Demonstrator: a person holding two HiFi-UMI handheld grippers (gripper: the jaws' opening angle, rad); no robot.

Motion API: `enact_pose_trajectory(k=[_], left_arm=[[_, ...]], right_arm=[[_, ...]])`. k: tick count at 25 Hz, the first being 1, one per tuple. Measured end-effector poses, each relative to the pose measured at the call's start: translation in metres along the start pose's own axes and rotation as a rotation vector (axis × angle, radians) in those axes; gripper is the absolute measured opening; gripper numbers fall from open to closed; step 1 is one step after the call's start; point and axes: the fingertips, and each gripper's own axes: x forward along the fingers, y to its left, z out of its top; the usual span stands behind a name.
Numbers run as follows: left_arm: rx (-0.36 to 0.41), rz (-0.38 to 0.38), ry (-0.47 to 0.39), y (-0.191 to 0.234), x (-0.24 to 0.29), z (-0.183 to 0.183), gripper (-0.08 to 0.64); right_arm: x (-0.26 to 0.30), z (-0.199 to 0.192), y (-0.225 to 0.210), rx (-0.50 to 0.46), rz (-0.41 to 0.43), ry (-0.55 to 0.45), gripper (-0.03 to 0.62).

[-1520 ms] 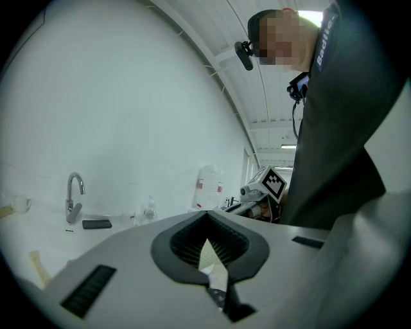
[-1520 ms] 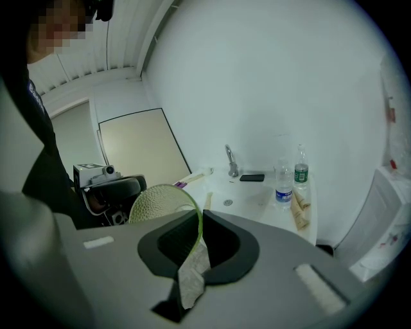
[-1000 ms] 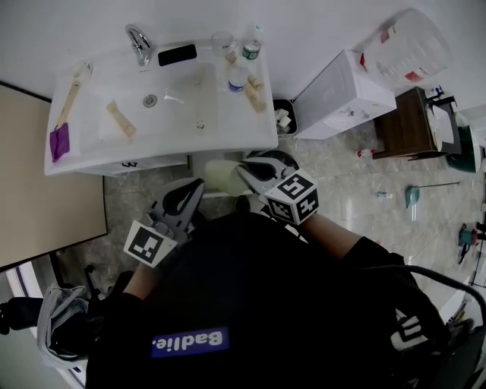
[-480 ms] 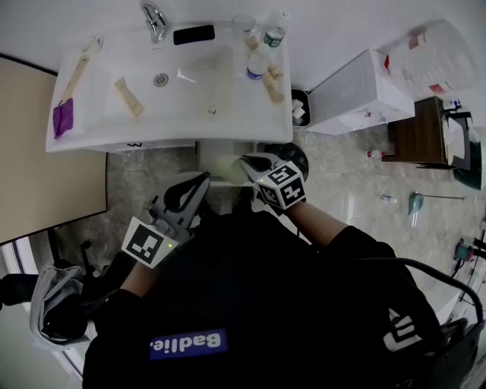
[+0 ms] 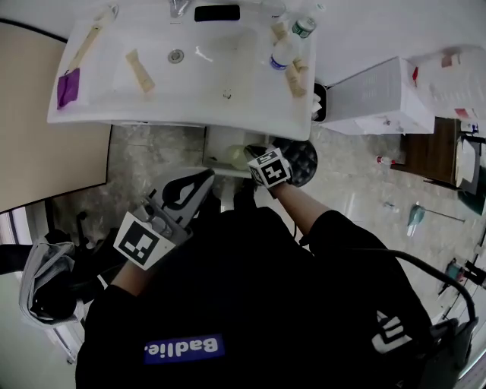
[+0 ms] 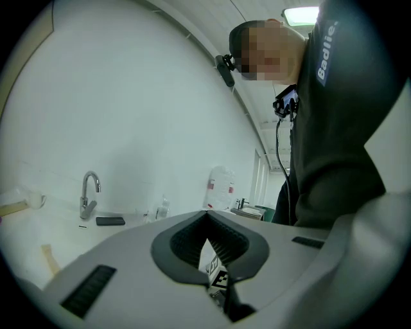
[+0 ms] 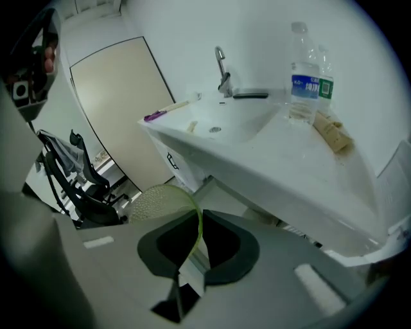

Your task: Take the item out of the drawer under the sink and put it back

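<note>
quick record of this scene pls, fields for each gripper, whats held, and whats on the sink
right gripper: shut on the rim of a thin pale green dish
position: in front of the sink, lower than its top
left gripper: shut, nothing between the jaws, near the person's torso
on the sink: bottles, dark phone, purple item
drawer: cannot tell its state

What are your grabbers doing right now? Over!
Right gripper shut on the green dish, low in front of the sink. Left gripper shut, empty. Nothing blocking in view. Over.
</note>
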Motion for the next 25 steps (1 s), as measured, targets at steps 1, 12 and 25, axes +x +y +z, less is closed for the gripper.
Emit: enact_pose_trajectory(k=[1, 12, 25], left_arm=[[0.002, 0.005, 0.002, 0.002, 0.000, -0.001, 0.005], [-0.003, 0.057, 0.049, 0.010, -0.001, -0.010, 0.005], [-0.016, 0.076, 0.100, 0.008, -0.009, -0.028, 0.005]], right_arm=[[0.010, -0.005, -0.004, -0.002, -0.009, 0.020, 0.021], [0.092, -0.056, -0.038, -0.009, -0.074, 0.211, 0.021], [0.128, -0.087, -0.055, 0.032, -0.104, 0.270, 0.021]])
